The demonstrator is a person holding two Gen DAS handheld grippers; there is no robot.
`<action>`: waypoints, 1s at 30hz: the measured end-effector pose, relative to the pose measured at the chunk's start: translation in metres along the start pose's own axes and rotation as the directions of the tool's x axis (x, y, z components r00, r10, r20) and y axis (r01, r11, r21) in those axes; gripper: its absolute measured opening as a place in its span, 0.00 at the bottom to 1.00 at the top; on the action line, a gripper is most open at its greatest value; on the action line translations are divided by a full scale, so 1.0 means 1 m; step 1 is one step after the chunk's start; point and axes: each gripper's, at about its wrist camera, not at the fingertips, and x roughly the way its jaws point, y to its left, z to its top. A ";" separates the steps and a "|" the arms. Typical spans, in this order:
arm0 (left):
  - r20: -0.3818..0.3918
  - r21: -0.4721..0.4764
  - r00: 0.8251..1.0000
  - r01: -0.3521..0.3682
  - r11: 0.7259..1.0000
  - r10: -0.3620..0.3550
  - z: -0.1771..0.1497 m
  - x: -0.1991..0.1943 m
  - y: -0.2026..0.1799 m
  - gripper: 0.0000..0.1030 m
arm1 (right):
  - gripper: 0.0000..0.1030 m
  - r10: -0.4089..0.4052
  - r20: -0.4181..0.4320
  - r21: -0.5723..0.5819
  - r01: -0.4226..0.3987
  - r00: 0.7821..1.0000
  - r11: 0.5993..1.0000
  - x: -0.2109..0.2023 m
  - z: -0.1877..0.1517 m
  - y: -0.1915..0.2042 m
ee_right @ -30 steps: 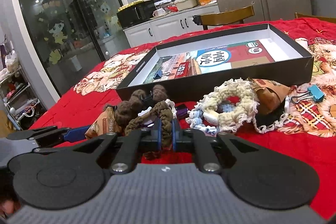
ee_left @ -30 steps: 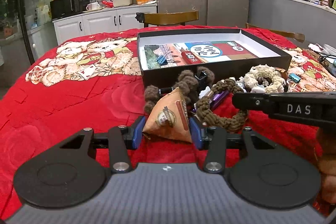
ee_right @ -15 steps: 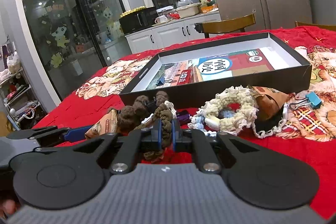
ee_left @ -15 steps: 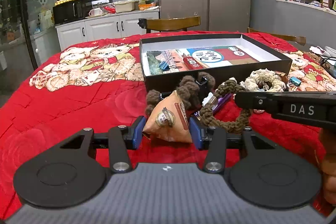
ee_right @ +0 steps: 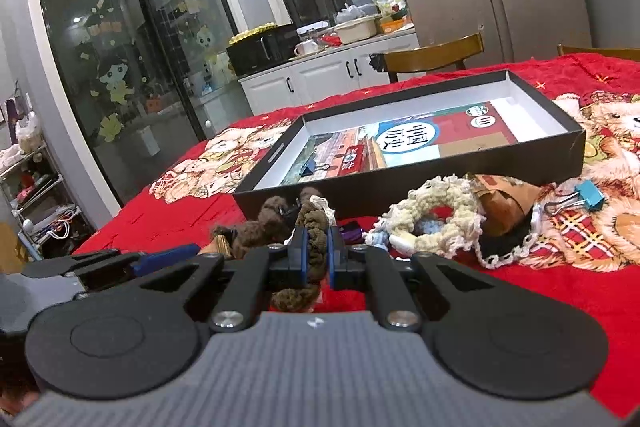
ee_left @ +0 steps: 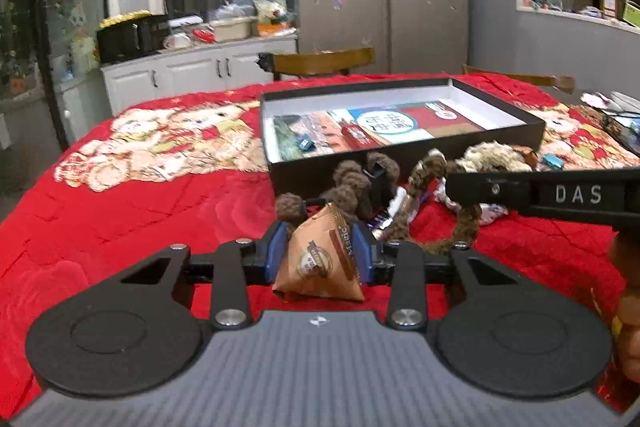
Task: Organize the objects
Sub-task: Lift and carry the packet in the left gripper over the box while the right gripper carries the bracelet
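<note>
My left gripper (ee_left: pixel 320 255) is shut on a tan triangular packet (ee_left: pixel 320 263) and holds it above the red cloth. My right gripper (ee_right: pixel 316 259) is shut on a brown braided scrunchie (ee_right: pixel 312 247), which hangs from it; the scrunchie also shows in the left wrist view (ee_left: pixel 440 207). Behind both lies an open black box (ee_left: pixel 404 151) holding a printed sheet, a red packet (ee_right: pixel 352 159) and a blue binder clip (ee_right: pixel 310 167). A brown pom-pom scrunchie (ee_left: pixel 352 183) lies in front of the box.
A cream crochet scrunchie (ee_right: pixel 436 211), a second tan packet (ee_right: pixel 508 199), a blue binder clip (ee_right: pixel 588 195) and a white lace band (ee_right: pixel 508 251) lie on the red cloth (ee_right: pixel 560 287) at the right. Wooden chairs (ee_left: pixel 320 61) stand behind the table.
Both grippers have lifted with their loads: the packet and the braided scrunchie have risen off the cloth, and the box now sits lower in both views.
</note>
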 end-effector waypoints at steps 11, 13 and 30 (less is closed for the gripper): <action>-0.135 -0.060 0.990 0.032 0.998 -0.040 -0.002 0.021 0.009 0.58 | 0.11 0.018 -0.027 0.040 -0.017 0.999 0.999 -0.001 0.001 -0.008; -0.130 -0.071 0.991 0.022 0.997 -0.032 -0.003 0.022 0.010 0.51 | 0.11 0.027 -0.035 0.036 -0.026 0.999 0.999 0.000 0.000 -0.008; 0.029 -0.046 0.999 -0.031 0.998 0.033 0.004 -0.010 0.003 0.45 | 0.11 0.038 0.041 0.055 -0.040 0.998 0.998 -0.018 0.014 -0.008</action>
